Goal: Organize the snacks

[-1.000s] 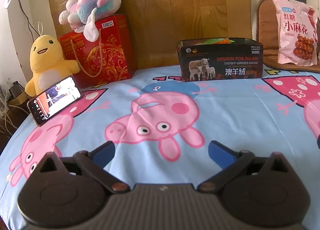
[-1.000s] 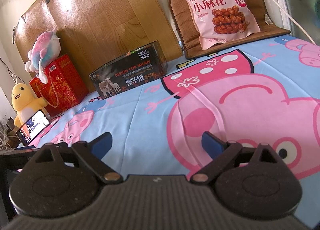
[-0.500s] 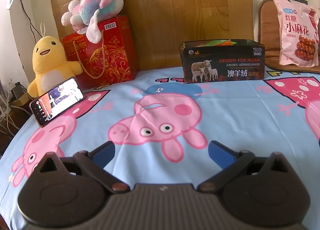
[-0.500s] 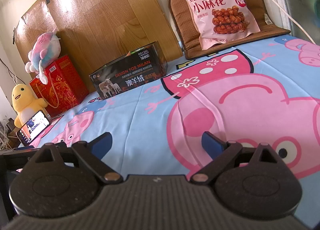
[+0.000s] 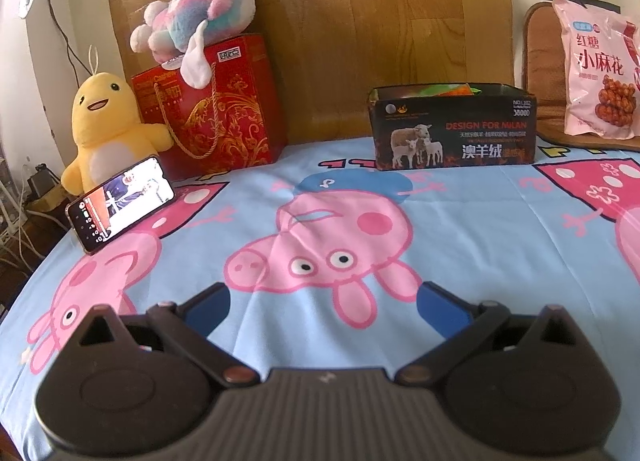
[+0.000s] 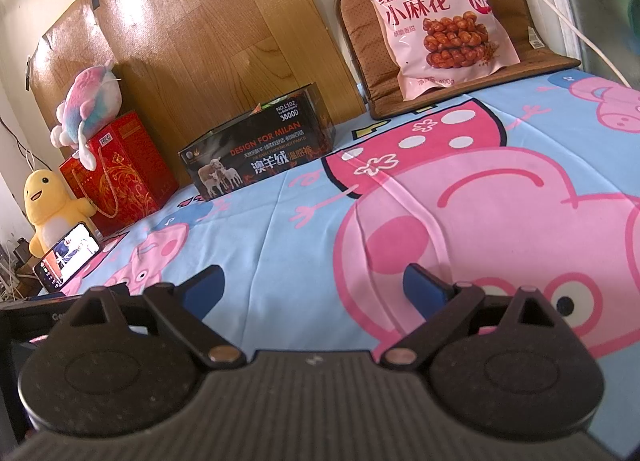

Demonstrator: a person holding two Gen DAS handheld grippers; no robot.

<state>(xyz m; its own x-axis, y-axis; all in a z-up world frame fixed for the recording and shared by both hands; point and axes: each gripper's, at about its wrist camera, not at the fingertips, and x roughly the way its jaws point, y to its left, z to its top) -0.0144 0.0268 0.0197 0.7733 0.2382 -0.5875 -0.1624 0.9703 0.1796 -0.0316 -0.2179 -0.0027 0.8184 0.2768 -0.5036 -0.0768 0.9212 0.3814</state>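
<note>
Snack bag (image 6: 434, 17) upright on brown cushion (image 6: 532, 55); black box (image 5: 452, 127) holds colourful packets; both tools released, empty.

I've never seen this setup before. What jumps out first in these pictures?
The cartoon-pig bedsheet fills both views. A big pink snack bag leans upright on a brown cushion at the far right. The open black box sits mid-back, with a yellow plush far left.
</note>
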